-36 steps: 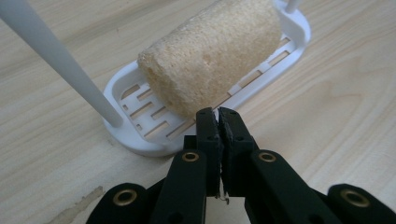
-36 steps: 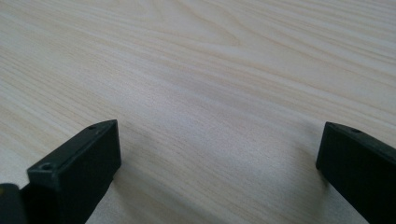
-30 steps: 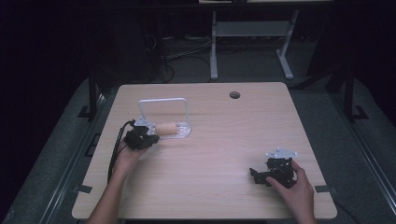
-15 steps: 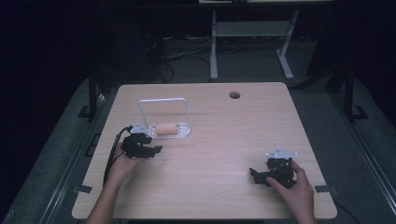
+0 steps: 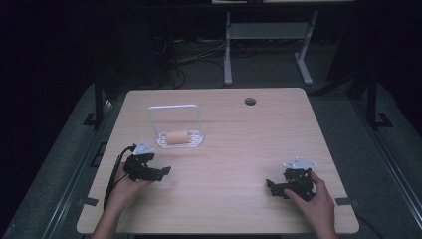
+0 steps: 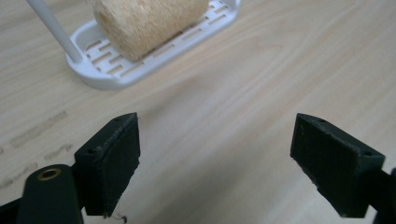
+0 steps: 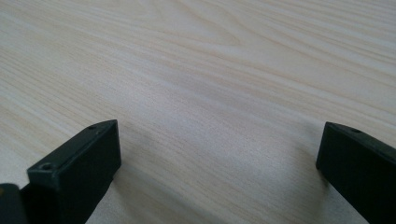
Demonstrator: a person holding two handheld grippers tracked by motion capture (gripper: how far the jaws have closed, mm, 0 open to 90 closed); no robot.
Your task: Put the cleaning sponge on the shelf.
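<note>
Lying in a white tray [image 6: 107, 77], tan, seemingly fibrous roll [image 6: 144, 23]; both grippers agape.

Wooden table [image 5: 234, 149], round hole [image 5: 250, 101]; white metal stand [image 5: 263, 32] behind.

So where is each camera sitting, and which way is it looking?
High view: sits above the person's side, looking forward and down on the table; both forearms, the left gripper and the right gripper show.
Left gripper view: rides the left gripper, looking along its open jaws toward the white tray holding the tan roll.
Right gripper view: rides the right gripper, looking low across bare wood between its open jaws.
Shared: high and left gripper views both show the tray and roll.
</note>
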